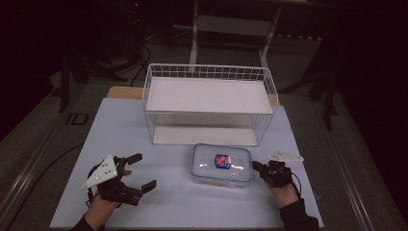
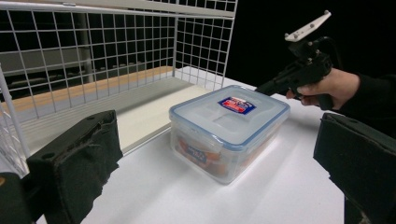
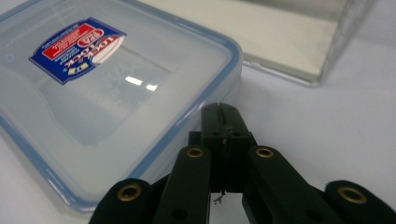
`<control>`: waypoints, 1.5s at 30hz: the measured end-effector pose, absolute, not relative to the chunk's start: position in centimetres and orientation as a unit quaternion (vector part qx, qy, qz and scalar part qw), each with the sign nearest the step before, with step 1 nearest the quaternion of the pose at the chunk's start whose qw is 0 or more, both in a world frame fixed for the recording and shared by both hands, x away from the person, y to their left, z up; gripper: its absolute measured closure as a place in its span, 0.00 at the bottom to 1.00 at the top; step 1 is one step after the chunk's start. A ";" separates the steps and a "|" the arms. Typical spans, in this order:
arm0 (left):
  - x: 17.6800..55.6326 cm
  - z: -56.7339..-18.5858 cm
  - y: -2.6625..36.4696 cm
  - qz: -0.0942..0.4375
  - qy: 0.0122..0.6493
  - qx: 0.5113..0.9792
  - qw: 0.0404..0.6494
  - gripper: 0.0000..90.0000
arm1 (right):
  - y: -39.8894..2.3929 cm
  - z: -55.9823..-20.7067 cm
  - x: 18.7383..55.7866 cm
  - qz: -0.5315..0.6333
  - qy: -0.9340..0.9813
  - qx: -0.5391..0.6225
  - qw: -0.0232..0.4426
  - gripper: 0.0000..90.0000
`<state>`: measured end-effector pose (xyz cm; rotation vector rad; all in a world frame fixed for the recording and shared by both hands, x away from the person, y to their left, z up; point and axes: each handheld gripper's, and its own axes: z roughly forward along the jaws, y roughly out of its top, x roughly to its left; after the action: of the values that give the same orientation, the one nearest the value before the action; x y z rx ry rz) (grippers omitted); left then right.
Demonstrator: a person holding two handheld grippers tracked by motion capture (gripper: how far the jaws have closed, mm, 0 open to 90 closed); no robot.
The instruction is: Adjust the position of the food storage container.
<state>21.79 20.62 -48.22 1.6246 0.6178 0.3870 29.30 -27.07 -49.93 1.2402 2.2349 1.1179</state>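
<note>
1. The food box (image 1: 221, 164) sits on the white table (image 1: 144, 144), just in front of the wire basket (image 1: 210, 103), lid on with a blue-rimmed seal
2. The right gripper (image 1: 255, 166) is clenched with nothing between its jaws, its tip just beside the box's right edge, near the lid rim
3. The left gripper (image 1: 143, 170) is released, jaws spread wide, well to the left of the box
4. Judging by this, the step is working at that right side of the box: keep the closed tip low at the rim and press gently
5. Bring the left gripper to the box's far side as a brace, or the box may skid towards it
</note>
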 end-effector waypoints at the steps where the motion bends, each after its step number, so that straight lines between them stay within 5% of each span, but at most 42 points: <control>1: 21.8 -48.2 20.6 0.168 0.270 0.709 0.630 0.01 | -26.8 -49.9 29.5 0.396 0.789 0.435 0.174 1.00; 36: 21.8 -48.6 20.4 0.157 0.269 0.717 0.624 0.01 | -21.6 -49.2 30.4 0.424 0.810 0.371 0.160 0.99; 43: 21.8 -48.6 20.3 0.155 0.270 0.719 0.622 0.01 | -22.2 -47.9 29.0 0.445 0.797 0.368 0.176 0.87; 45: 21.9 -48.6 20.3 0.154 0.272 0.722 0.618 0.01 | -22.5 -47.1 28.3 0.464 0.785 0.369 0.181 0.62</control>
<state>21.88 20.25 -48.62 1.6609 0.6260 0.3535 28.28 -22.50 -47.12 1.0413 2.2170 1.3091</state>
